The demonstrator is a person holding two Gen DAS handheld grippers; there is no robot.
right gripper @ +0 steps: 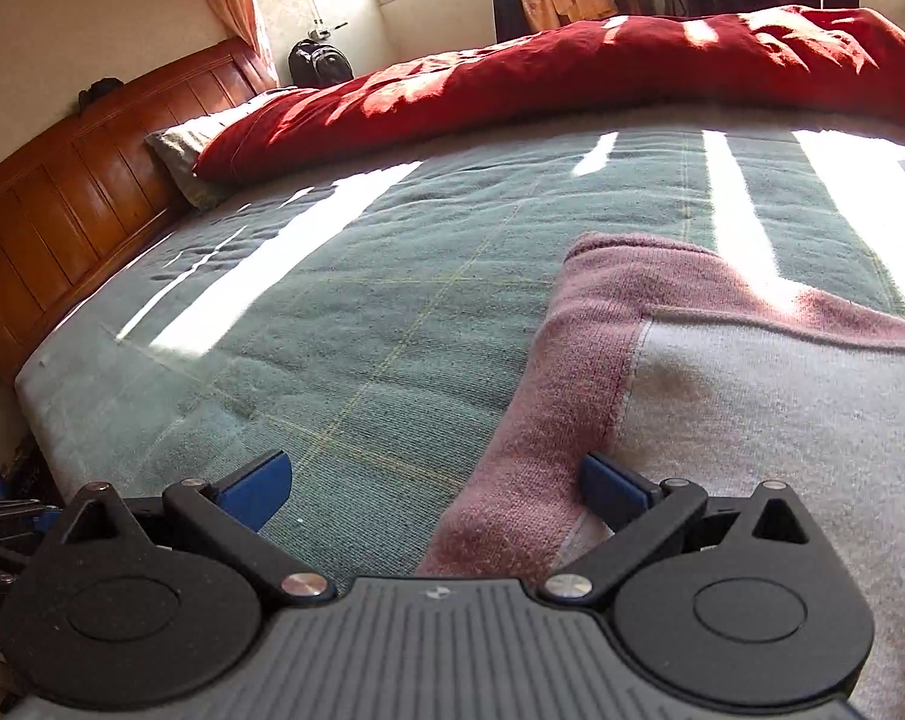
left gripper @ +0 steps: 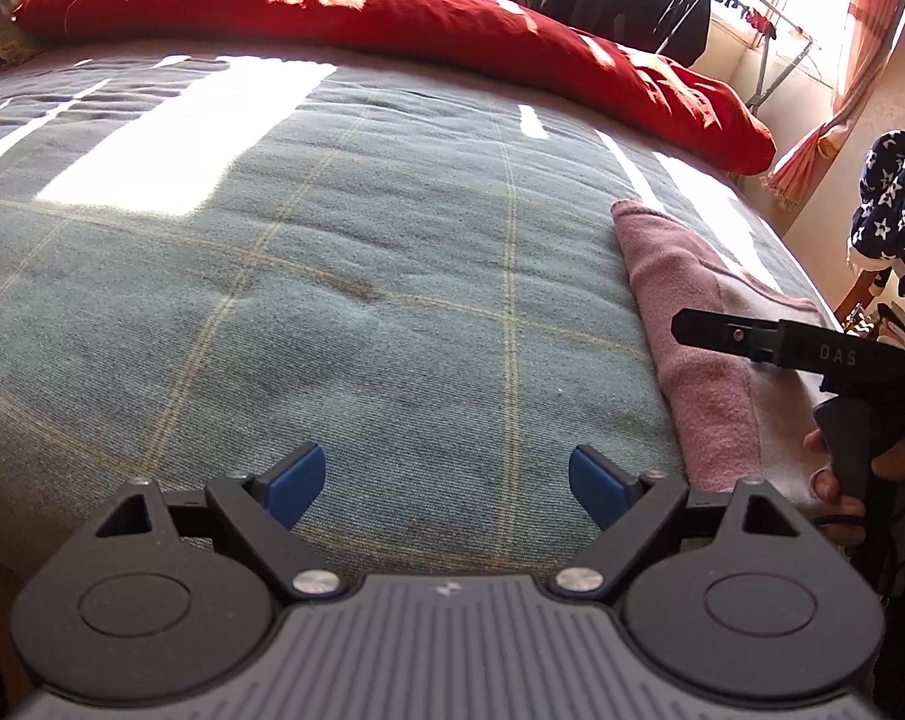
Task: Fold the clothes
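While both claws gape empty, only right view shows headboard (right gripper: 74, 180); garment (right gripper: 722, 396) folded.

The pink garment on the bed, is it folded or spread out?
Folded: the pink garment shows a doubled edge, pink layer over pale layer.

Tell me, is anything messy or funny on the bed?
A little. The red quilt lies rumpled in a heap along the far side of the bed, and the pink and white garment has a brownish stain on its white part.
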